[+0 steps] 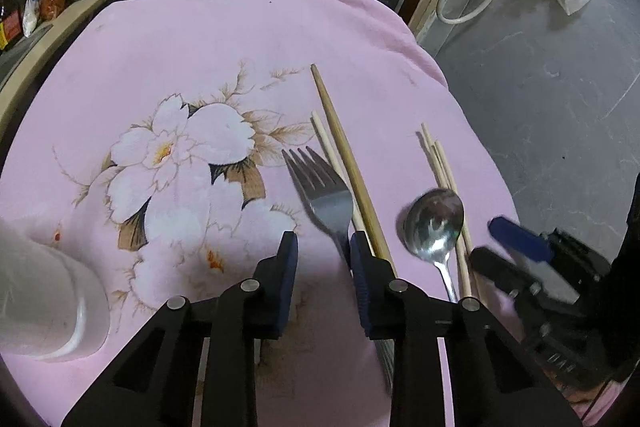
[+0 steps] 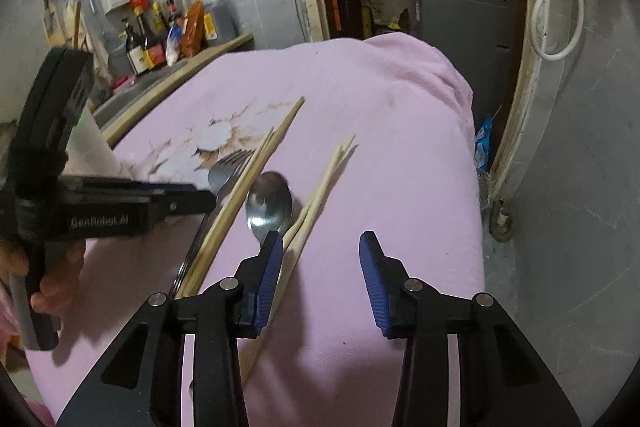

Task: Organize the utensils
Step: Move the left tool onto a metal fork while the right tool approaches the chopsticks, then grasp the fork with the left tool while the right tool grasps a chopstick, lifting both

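I judge the sorting barely started: every utensil I can see lies loose on the pink cloth (image 1: 200, 39), and nothing is gathered into a holder. A white cup (image 1: 48, 303) sits on its side at the near left of my left view; it may be the place for them, but I cannot tell.

The fork (image 1: 320, 187) lies with its tines pointing away from me, and beside it on the right are two chopsticks (image 1: 344, 155), one darker and longer, one pale and thin. Well to their right the spoon (image 1: 434, 223) rests bowl-up on top of a small bundle of thin sticks (image 1: 440, 163).

My left gripper (image 1: 324, 259) has its jaws apart and holds nothing. The fork's handle runs in between its fingers, close against the right one, and the chopsticks pass just outside that same finger. I judge a close here would catch the fork handle, perhaps dragging a chopstick with it.

My right gripper (image 2: 318, 259) is also spread wide and empty. In its own view its left finger sits just over the spoon's (image 2: 268, 205) neck and the thin sticks (image 2: 320, 187), so these lie at that finger and not centred in the gap; I would shift left before closing.

All pieces remain to be collected.
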A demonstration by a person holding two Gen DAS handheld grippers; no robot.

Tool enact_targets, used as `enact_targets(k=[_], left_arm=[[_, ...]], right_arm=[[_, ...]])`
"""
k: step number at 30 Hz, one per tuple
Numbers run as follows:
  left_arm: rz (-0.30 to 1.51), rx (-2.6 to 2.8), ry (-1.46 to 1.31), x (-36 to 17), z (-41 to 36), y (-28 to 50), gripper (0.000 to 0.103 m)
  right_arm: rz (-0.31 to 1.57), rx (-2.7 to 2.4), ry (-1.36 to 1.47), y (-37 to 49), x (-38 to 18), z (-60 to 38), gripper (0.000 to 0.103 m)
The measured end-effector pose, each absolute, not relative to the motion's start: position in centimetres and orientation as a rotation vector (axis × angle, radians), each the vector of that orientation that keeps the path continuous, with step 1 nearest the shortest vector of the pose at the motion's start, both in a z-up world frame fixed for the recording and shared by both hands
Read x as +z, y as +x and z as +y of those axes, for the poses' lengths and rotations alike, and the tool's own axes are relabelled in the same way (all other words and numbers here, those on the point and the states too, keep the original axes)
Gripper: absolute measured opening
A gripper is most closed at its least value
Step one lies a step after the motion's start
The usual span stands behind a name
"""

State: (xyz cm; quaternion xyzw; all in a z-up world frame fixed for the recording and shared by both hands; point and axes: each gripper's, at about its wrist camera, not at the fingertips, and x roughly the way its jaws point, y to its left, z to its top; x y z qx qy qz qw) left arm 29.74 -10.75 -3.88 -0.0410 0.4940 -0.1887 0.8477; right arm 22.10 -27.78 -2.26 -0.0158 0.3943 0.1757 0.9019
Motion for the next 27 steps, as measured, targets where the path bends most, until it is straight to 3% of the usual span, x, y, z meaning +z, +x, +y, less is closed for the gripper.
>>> enact_targets(k=[12, 24, 27], left_arm=[[1.081, -0.418, -0.152, -3.8, -10.5, 30.4, 0.006], [1.132, -0.434, -0.140, -3.6, -9.4, 29.2, 0.005], [1.147, -0.435, -0.130, -3.9, -10.0, 29.4, 0.005]], right_arm=[[0.841, 0.280, -0.068, 24.3, -2.5, -27.5, 0.031], [0.910, 0.303, 0.048, 28.8, -2.9, -27.9, 0.032], [0.908, 0.284, -0.008, 28.4, -2.8, -27.3, 0.026]])
